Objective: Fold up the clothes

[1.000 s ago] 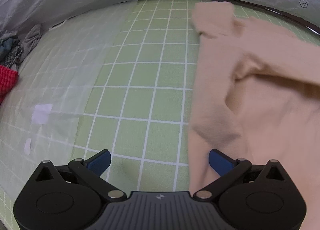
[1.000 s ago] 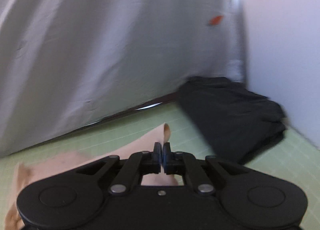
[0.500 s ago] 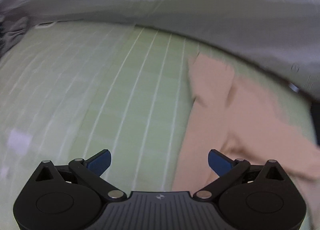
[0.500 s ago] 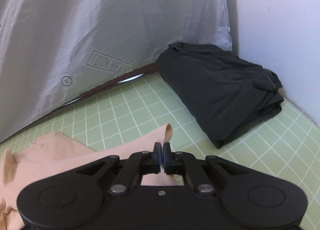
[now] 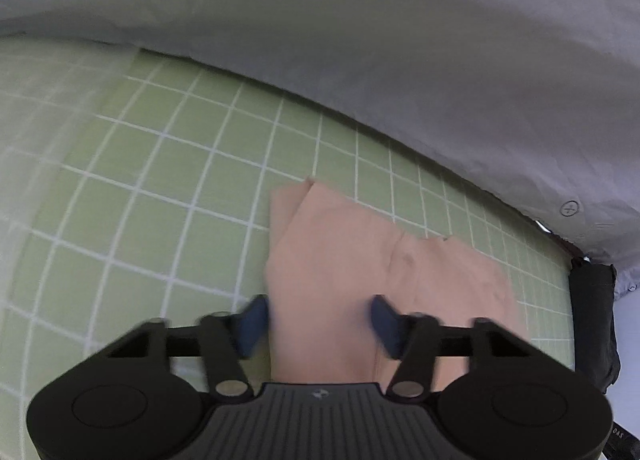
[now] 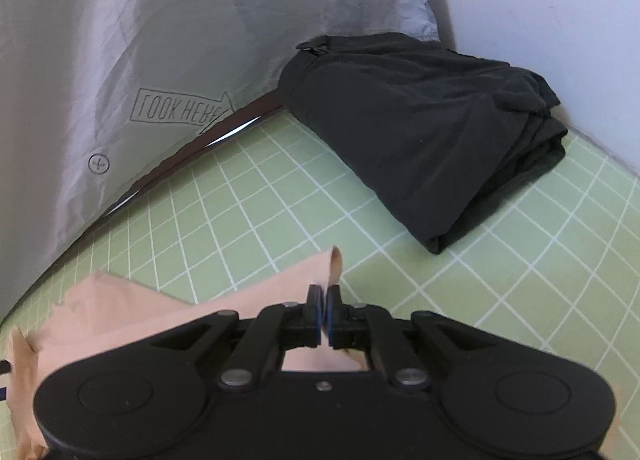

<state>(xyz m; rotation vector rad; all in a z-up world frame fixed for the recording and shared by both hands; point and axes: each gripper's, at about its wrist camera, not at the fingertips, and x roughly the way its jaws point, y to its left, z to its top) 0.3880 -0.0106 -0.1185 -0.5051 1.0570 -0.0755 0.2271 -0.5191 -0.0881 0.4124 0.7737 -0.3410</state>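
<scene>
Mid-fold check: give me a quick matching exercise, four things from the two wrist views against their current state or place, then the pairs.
Things:
1. right gripper
2. left gripper
3. black garment
4. grey sheet

States or places:
A. hangs behind the green grid mat, printed LOOK HERE
B. jaws just been closing, part way in, peach garment between them, pads not yet pressing
C. lies folded on the mat by the white wall
D. clamped on a corner of the peach garment

Pairs: 1-D, 2-B, 3-C, 4-A
</scene>
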